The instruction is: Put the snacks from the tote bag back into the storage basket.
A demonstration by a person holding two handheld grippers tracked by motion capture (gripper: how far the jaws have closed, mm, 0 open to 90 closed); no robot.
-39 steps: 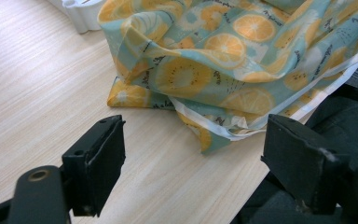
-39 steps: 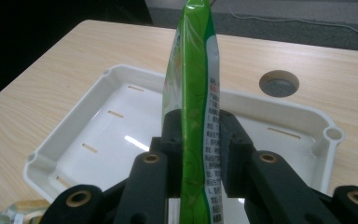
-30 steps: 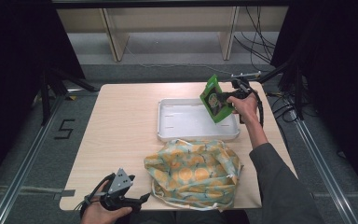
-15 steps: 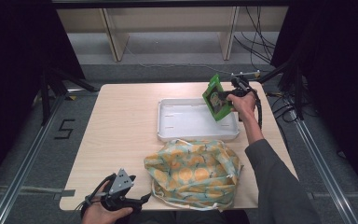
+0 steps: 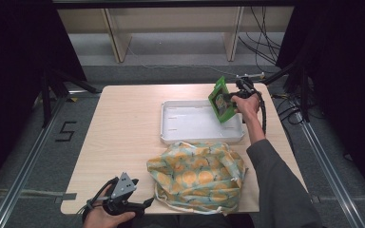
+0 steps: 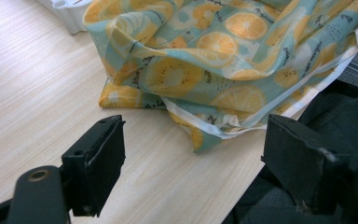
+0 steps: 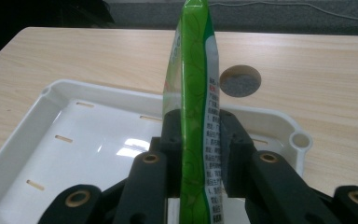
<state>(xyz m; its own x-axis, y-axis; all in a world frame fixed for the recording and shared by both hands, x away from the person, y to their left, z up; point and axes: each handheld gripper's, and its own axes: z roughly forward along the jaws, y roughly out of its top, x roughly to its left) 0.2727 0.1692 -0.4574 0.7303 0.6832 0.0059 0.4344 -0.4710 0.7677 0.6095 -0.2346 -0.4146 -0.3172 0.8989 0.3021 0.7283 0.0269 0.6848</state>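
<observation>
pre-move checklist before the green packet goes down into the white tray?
1. Grip: right gripper has its jaws shut on the green packet, packet upright on edge between them: ok.
2. Drop zone: white tray has a bare floor, nothing lying in it: ok.
3. Position: packet hangs over the tray's far right corner, near the rim: ok, but ease inward to be safe.
4. Fruit-print cloth bag sits in front of the tray; whether it touches the tray: cannot tell.
5. Left gripper has its jaws open, holding nothing, at the table's near edge, out of the way: ok.
</observation>
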